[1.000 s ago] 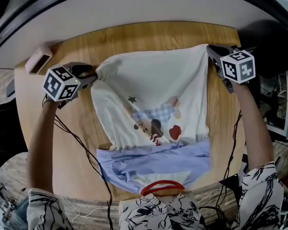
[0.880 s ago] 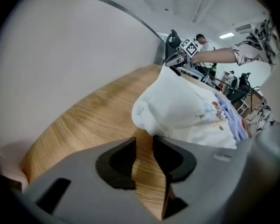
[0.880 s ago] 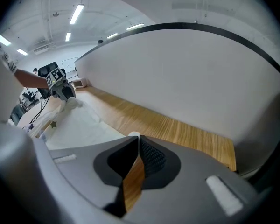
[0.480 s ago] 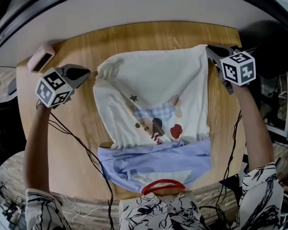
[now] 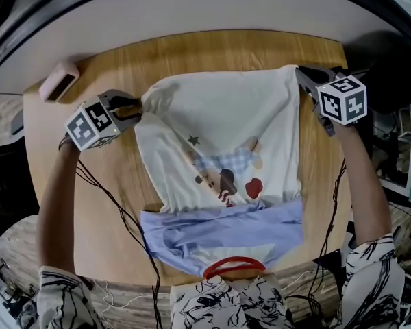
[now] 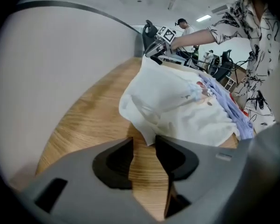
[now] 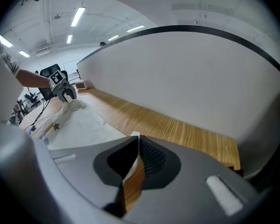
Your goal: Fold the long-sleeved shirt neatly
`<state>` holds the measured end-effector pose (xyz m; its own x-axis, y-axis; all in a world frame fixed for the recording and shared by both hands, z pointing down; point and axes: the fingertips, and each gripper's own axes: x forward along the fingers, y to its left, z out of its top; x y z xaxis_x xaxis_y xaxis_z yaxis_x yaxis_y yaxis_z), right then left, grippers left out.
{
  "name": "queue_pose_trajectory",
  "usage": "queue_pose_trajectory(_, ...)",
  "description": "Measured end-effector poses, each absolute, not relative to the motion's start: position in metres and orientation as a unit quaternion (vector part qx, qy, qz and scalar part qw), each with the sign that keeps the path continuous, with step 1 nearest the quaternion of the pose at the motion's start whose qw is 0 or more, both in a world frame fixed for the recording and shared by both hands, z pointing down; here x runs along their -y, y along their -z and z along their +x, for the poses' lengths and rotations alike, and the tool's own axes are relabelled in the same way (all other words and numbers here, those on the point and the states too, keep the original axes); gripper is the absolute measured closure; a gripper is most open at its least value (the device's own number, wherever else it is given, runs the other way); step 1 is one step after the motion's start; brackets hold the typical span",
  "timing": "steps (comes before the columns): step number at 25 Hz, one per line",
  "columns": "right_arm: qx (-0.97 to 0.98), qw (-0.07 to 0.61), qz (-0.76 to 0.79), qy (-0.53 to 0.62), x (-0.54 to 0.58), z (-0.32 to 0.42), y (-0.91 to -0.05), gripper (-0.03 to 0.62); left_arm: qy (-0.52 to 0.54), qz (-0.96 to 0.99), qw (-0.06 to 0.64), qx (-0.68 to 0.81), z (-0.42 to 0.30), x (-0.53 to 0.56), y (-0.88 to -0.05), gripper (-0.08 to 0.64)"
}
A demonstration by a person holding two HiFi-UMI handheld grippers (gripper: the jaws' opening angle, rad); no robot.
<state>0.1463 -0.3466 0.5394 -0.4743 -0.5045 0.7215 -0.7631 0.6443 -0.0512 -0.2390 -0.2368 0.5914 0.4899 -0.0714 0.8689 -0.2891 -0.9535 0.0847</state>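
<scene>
Step in hand is gripping the two far corners of the shirt (image 5: 226, 129) before a fold. The shirt lies flat mid-surface, hem at 12 o'clock, neck at 6.

The right tool (image 5: 303, 74), at the shirt's 1 o'clock corner, is clamped on a thin white edge of fabric. The left tool (image 6: 144, 141), at the 10 o'clock corner, has jaws that have just been opening. They stand apart, with a bunched cloth tip lying between the tips and not pinched.

My read of the next move: close the left tool on that corner, then lift both corners evenly and carry them toward 6 o'clock, keeping the hem taut.

The cloth is a soft, thin cream knit with a cartoon print (image 5: 222, 173). A wrinkled blue band (image 5: 219, 228) crosses it, and a red neck trim (image 5: 233, 266) sits at 6. The surface (image 5: 103, 204) is smooth wood grain with a rounded edge.
</scene>
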Motion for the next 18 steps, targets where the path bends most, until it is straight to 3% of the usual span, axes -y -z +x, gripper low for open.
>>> queue_pose_trajectory(2,0.838,0.347,0.377,-0.186,0.345,0.145,-0.541,0.568,-0.513,0.849,0.088,0.092,-0.236,0.233,-0.591,0.402)
queue_pose_trajectory(6,0.839,0.35,0.374,-0.184,0.344,0.145,-0.543,0.568,-0.578,0.814,0.032,0.044,-0.229,0.217,-0.597,0.524)
queue_pose_trajectory(10,0.839,0.353,0.373,-0.18,0.342,0.143,-0.542,0.568,-0.575,0.815,0.04,0.063,-0.232,0.221,-0.596,0.535)
queue_pose_trajectory(15,0.83,0.358,0.389,-0.177,0.347,0.16,-0.54,0.568,-0.513,0.819,0.058,0.25,-0.284,0.283,-0.564,0.535)
queue_pose_trajectory(18,0.829,0.355,0.392,-0.179,0.345,0.168,-0.537,0.569,-0.513,0.819,0.068,0.249,-0.292,0.286,-0.565,0.534)
